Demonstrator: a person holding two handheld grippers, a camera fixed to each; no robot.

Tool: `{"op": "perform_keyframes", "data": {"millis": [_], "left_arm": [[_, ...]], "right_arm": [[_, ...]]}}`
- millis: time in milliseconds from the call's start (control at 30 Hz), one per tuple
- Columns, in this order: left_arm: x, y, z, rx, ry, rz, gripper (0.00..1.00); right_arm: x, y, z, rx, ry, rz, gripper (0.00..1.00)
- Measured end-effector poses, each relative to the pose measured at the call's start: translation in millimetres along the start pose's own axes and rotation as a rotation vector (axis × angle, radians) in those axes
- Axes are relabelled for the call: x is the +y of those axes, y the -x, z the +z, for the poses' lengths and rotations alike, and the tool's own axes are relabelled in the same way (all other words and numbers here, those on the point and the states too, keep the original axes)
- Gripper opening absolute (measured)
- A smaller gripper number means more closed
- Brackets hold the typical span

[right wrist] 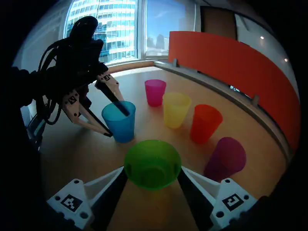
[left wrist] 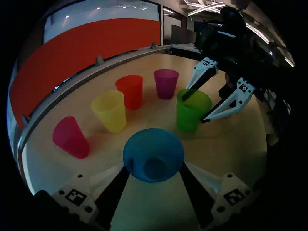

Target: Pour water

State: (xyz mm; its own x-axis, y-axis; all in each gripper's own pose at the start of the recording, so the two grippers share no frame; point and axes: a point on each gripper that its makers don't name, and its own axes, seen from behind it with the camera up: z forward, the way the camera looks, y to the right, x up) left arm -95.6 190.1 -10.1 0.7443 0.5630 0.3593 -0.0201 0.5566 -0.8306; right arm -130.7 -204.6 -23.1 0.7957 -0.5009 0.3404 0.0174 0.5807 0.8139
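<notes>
Left gripper point(left wrist: 154, 166) — fingers closed against both sides of a translucent blue plastic cup point(left wrist: 153, 152), upright on the pale wooden counter point(left wrist: 231, 150). Right gripper point(right wrist: 153, 170) — clamped likewise on a translucent green plastic cup point(right wrist: 153, 161), ahead and right of the left gripper. Ahead-left of the left gripper, in an arc: pink plastic cup point(left wrist: 70, 137), yellow plastic cup point(left wrist: 110, 111), red plastic cup point(left wrist: 130, 91), purple plastic cup point(left wrist: 166, 83).

A wooden table point(right wrist: 77, 154) meets an orange partition point(right wrist: 231, 57) (bright tall windows point(right wrist: 115, 30) stand beyond).
</notes>
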Motion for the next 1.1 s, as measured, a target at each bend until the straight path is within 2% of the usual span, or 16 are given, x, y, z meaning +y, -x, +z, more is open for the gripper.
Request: {"op": "perform_keyframes", "data": {"millis": [67,200,300,567,800,1100], "left_arm": [[0.8,2,-0.5,-0.004,-0.001,0.004,0.88],[1.7,4,-2.2,-0.010,-0.003,0.005,0.98],[1.6,7,-4.4,-0.015,-0.005,0.005,0.99],[-1.0,17,-15.4,-0.024,-0.031,-0.002,0.99],[-7.4,22,-38.9,0.009,-0.083,-0.034,0.99],[-6.5,26,-71.6,0.081,-0.173,-0.077,0.99]], "right_arm": [[0,0,-0.2,0.000,0.002,0.001,0.90],[-1,3,-1.7,-0.002,0.006,0.001,0.95],[-1,5,-3.6,-0.004,0.011,0.008,1.00],[0,12,-18.1,-0.001,0.028,0.028,1.00],[2,25,-40.8,0.004,0.077,0.044,1.00],[5,29,-71.3,0.067,0.149,0.109,1.00]]}}
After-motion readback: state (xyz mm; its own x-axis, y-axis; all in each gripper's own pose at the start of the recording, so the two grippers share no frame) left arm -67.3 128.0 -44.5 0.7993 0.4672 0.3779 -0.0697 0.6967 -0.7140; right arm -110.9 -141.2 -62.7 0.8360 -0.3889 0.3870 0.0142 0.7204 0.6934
